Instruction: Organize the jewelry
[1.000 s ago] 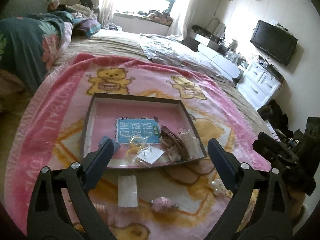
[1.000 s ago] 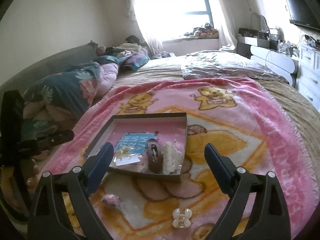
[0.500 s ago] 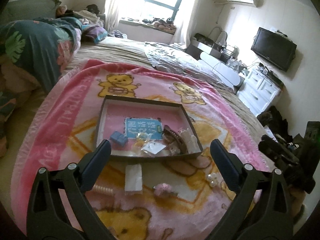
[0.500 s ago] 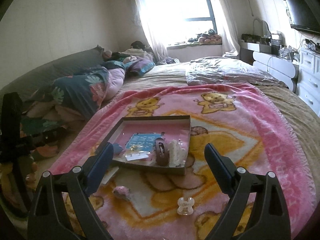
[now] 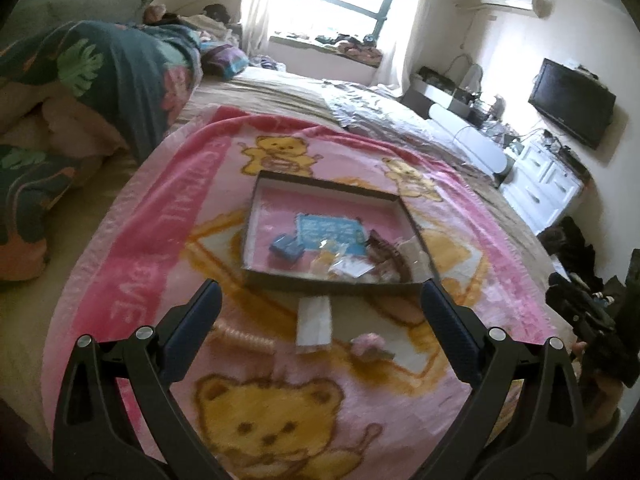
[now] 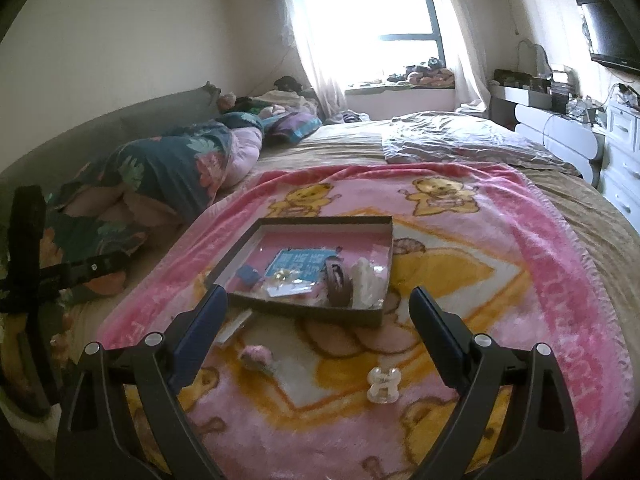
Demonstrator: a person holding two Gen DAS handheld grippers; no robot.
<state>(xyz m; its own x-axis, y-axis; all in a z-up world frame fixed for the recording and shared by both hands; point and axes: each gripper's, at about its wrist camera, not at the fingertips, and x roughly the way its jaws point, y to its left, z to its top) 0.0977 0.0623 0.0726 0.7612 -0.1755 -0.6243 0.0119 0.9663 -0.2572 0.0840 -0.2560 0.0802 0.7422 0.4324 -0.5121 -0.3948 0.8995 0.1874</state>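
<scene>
While both of my tools hang above the near edge of the pink blanket (image 5: 132,248), nothing is held in either one: my left gripper (image 5: 320,312) has its jaws spread as wide as they go after a last bit of opening, with only blanket between them, and my right gripper (image 6: 318,316) stands just as wide and bare. Going from the blanket's left side, a pale coiled hair tie (image 5: 244,334) lies close to my left finger, then a flat white packet (image 5: 315,322) just short of the tray's near wall, then a fuzzy pink clip (image 5: 370,346), and furthest right, seen from the right tool, a small clear claw clip (image 6: 383,385). These four are the pieces not yet sorted, I judge. Behind them the shallow tray (image 5: 256,216) sits mid-blanket, already carrying a small blue box (image 5: 286,246) near its left wall, a blue card (image 5: 330,232), some bagged earrings (image 5: 340,266) and a brown hair claw (image 6: 338,280) toward its near right corner. What worries me is the plush pile: the thin packet and the soft tie lie flat in it, so closing too high would miss them, and closing too deep would pinch up the blanket and tug the tray. The near right corner is also crowded, so anything dropped there could slide over the low wall.
</scene>
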